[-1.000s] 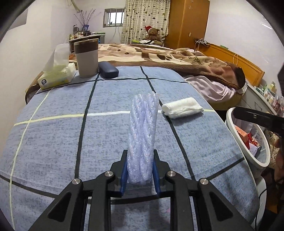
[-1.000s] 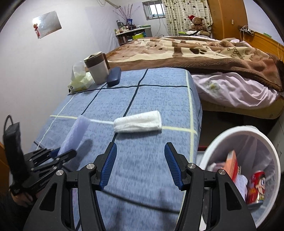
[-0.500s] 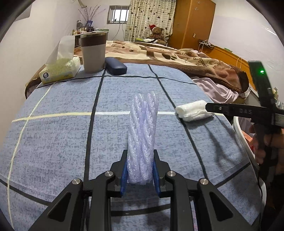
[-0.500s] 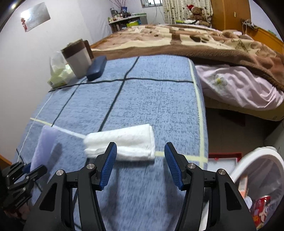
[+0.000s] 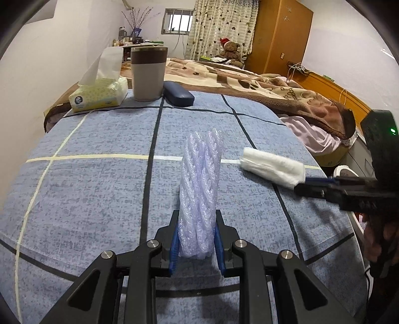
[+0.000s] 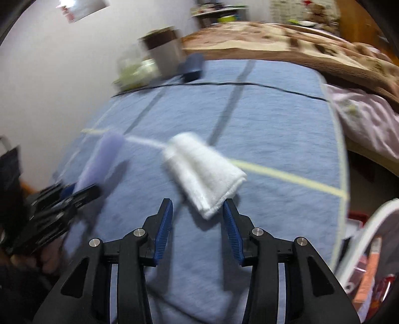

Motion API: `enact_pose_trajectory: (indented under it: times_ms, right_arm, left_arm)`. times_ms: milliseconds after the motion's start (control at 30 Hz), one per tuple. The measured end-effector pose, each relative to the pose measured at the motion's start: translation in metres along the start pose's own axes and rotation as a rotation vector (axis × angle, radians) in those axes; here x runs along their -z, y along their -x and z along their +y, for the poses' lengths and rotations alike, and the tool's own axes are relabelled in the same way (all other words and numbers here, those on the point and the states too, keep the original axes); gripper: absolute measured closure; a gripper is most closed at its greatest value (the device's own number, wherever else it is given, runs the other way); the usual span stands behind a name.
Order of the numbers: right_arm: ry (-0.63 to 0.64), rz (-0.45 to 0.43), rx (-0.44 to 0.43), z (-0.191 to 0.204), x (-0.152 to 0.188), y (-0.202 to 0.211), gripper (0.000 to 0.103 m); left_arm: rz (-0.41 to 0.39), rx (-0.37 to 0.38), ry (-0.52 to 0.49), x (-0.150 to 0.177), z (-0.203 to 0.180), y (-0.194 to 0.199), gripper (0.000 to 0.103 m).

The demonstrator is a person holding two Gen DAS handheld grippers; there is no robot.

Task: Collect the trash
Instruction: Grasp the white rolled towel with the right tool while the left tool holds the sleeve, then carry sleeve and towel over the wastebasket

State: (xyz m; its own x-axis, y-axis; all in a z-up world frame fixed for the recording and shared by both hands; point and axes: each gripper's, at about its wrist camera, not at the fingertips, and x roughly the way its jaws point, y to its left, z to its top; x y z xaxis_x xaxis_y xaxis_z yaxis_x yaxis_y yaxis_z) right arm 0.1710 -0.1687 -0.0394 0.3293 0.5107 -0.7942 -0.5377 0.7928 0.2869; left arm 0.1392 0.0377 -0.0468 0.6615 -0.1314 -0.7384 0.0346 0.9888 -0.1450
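Cup (image 5: pixel 149 73) btwn tissue box (image 5: pixel 99 93) (left) & case (image 5: pixel 178 94) (right), behind towel (image 5: pixel 273 167).

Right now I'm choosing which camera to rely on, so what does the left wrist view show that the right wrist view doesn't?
Left only: sharp detail, the teddy bear, the wardrobe, the window.
Right only: the white bin with trash inside, and the open right gripper straddling the wipe's near end.
Both: the wipe, the foam net clamped in the left gripper, the cup.
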Motion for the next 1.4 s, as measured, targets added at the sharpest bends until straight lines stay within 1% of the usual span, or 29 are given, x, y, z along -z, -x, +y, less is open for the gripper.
enact_pose_trajectory:
  times_ms: [67,100,200,267,333,400,467,500,533,667,733,800,833,867,933,1000,1167,1400]
  right_arm:
    - [0.045,-0.034,0.004,0.01,-0.002,0.006,0.059]
    - [0.043,-0.051,0.014,0.009,-0.004,0.009,0.059]
    - [-0.023,-0.104,0.063,-0.005,-0.012,0.011,0.059]
    - [-0.058,-0.115,0.08,-0.014,-0.015,0.008,0.059]
    - [-0.053,-0.122,0.107,-0.019,-0.018,0.003,0.059]
    - [-0.06,-0.12,0.134,-0.026,-0.024,-0.003,0.059]
    - [-0.092,-0.112,0.119,-0.036,-0.03,-0.01,0.058]
    - [-0.107,-0.103,0.116,-0.041,-0.032,-0.014,0.055]
    - [-0.126,-0.093,0.118,-0.045,-0.035,-0.019,0.055]
    - [-0.134,-0.087,0.144,-0.052,-0.041,-0.029,0.055]
    - [-0.169,-0.055,0.149,-0.058,-0.042,-0.036,0.055]
    - [-0.168,-0.064,0.167,-0.055,-0.044,-0.037,0.055]
    - [-0.162,-0.068,0.178,-0.052,-0.044,-0.038,0.064]
    - [-0.152,-0.074,0.198,-0.05,-0.045,-0.037,0.067]
    - [-0.136,-0.091,0.229,-0.046,-0.044,-0.032,0.086]
    - [-0.147,-0.113,0.219,-0.049,-0.042,-0.022,0.092]
    - [-0.149,-0.145,0.214,-0.043,-0.031,-0.002,0.094]
    - [-0.152,-0.216,0.215,-0.028,-0.009,0.037,0.094]
  left_arm:
    - [-0.004,-0.002,0.007,0.0,0.003,0.003,0.079]
    - [-0.005,-0.005,0.01,0.001,0.005,0.004,0.078]
    - [-0.006,-0.011,0.021,0.001,0.01,0.006,0.078]
    - [-0.004,-0.012,0.027,0.001,0.013,0.005,0.078]
    - [-0.003,-0.013,0.029,0.0,0.015,0.005,0.078]
    - [0.0,-0.012,0.032,0.0,0.016,0.004,0.078]
    - [0.004,-0.012,0.035,0.001,0.017,0.001,0.078]
    - [0.006,-0.012,0.036,0.001,0.018,0.0,0.078]
    - [0.01,-0.011,0.038,0.001,0.018,-0.002,0.078]
    - [0.022,-0.006,0.04,0.001,0.019,-0.009,0.078]
    - [0.027,-0.005,0.04,0.001,0.019,-0.011,0.078]
    - [0.028,-0.004,0.038,-0.001,0.019,-0.013,0.078]
    - [0.028,-0.003,0.037,-0.001,0.019,-0.013,0.078]
    - [0.029,-0.003,0.035,-0.001,0.018,-0.014,0.078]
    - [0.029,-0.005,0.032,-0.001,0.017,-0.013,0.078]
    - [0.026,-0.005,0.029,-0.001,0.016,-0.011,0.078]
    - [0.018,0.004,0.024,0.0,0.009,-0.003,0.078]
    - [-0.005,0.017,-0.001,0.0,-0.007,0.015,0.078]
